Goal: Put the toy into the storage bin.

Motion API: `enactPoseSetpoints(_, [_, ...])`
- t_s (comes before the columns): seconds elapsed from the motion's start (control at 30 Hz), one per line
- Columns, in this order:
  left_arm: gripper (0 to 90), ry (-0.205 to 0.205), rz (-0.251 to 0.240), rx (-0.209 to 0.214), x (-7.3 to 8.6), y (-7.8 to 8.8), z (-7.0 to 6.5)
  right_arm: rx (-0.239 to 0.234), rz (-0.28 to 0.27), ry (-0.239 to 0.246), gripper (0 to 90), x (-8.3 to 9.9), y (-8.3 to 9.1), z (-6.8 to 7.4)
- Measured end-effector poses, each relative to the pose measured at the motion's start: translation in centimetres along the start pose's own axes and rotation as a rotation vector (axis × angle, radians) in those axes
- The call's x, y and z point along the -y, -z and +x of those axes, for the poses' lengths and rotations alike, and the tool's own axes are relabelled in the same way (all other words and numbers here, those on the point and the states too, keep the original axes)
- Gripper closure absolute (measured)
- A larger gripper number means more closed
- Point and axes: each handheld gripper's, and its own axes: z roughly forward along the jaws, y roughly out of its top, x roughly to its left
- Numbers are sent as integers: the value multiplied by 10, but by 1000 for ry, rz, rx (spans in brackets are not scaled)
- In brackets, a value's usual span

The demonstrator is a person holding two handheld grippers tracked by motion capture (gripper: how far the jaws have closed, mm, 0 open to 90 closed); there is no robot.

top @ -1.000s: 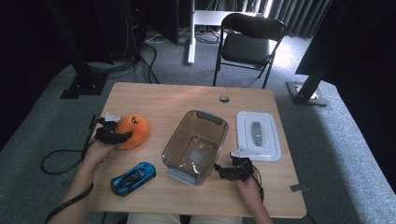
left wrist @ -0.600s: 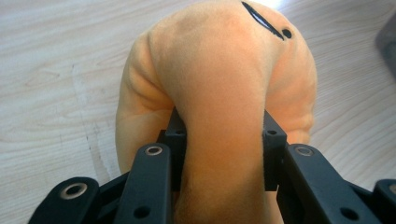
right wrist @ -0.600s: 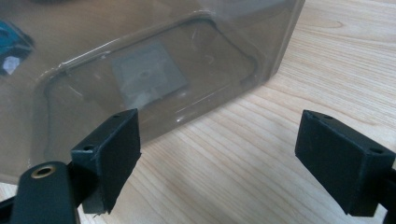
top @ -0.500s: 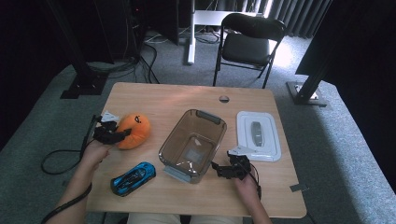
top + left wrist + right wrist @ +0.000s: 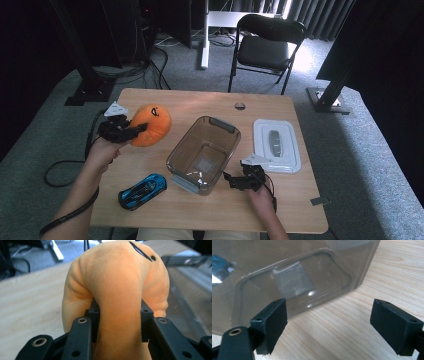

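Pinching a fold of soft orange plush, the left gripper (image 5: 134,131) has just been closing its black jaws, which now squeeze the plush toy (image 5: 151,124) between them. In the left gripper view the toy (image 5: 117,287) bulges out above the jaws: short-napped fabric, rounded and lumpy, with a thin black stitched line and a dot near its top. In the high view it sits at the table's left side, at the tip of the gripper, beside the left end of the clear container.

Right gripper (image 5: 231,179): jaws spread wide, nothing between them, blocky matt black pads (image 5: 270,320) over bare wood just beside the container's near corner.

Clear plastic container (image 5: 202,152): rectangular, rounded corners, smoky transparent walls, grey handle at its far rim, mid-table.

Lid (image 5: 276,145): white, flat, rectangular, grey centre grip, right of the container.

Toy car (image 5: 142,190): glossy blue, black windows, near the front edge, left of the container.

Table (image 5: 200,102): pale wood grain, rounded corners.
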Motion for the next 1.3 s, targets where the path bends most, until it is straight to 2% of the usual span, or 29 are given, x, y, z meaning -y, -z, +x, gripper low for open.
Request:
enactPoseSetpoints(0.03, [674, 0, 0, 0, 0, 0, 0, 0, 0, 0, 139, 0, 0, 0])
enactPoseSetpoints(0.13, [674, -20, 2, 10, -17, 2, -9, 1, 1, 7, 139, 0, 0, 1])
enactPoseSetpoints(0.17, [674, -20, 2, 10, -17, 2, -9, 1, 1, 7, 139, 0, 0, 1])
enactPoseSetpoints(0.27, [674, -29, -11, 36, -32, 2, -19, 0, 3, 9, 139, -2, -1, 2])
enactPoseSetpoints(0.4, [673, -34, -13, 62, -42, -1, -27, 1, 6, 20, 139, -3, -4, 4])
enactPoseSetpoints(0.47, [673, -48, -8, 93, -49, -8, -39, -2, 8, 22, 139, -3, -5, 5])
enactPoseSetpoints(0.5, [673, -48, -8, 93, -49, -8, -39, -3, 9, 21, 139, -2, -6, 5])
enactPoseSetpoints(0.53, [673, -56, -4, 105, -53, -13, -47, -5, 10, 19, 139, -2, -6, 5])
enactPoseSetpoints(0.57, [673, -56, -4, 105, -53, -13, -47, -6, 10, 17, 138, -1, -6, 6])
enactPoseSetpoints(0.63, [673, -69, 0, 128, -59, -21, -59, -8, 9, 18, 138, 0, -6, 5])
enactPoseSetpoints(0.77, [672, -84, 9, 149, -63, -28, -70, -6, 7, 11, 138, 1, -6, 5])
enactPoseSetpoints(0.87, [671, -100, 24, 175, -67, -39, -83, -7, 5, 8, 139, 3, -5, 4])
enactPoseSetpoints(1.0, [671, -104, 33, 185, -69, -47, -91, -5, 4, 1, 139, 3, -4, 2])
enactPoseSetpoints(1.1, [671, -96, 47, 211, -69, -59, -100, -2, 1, -3, 139, 4, -2, 0])
enactPoseSetpoints(1.17, [671, -107, 54, 207, -69, -65, -105, 0, -1, -7, 139, 5, -1, -1])
enactPoseSetpoints(1.3, [671, -103, 68, 217, -68, -73, -110, 0, -6, -15, 138, 6, 1, -3])
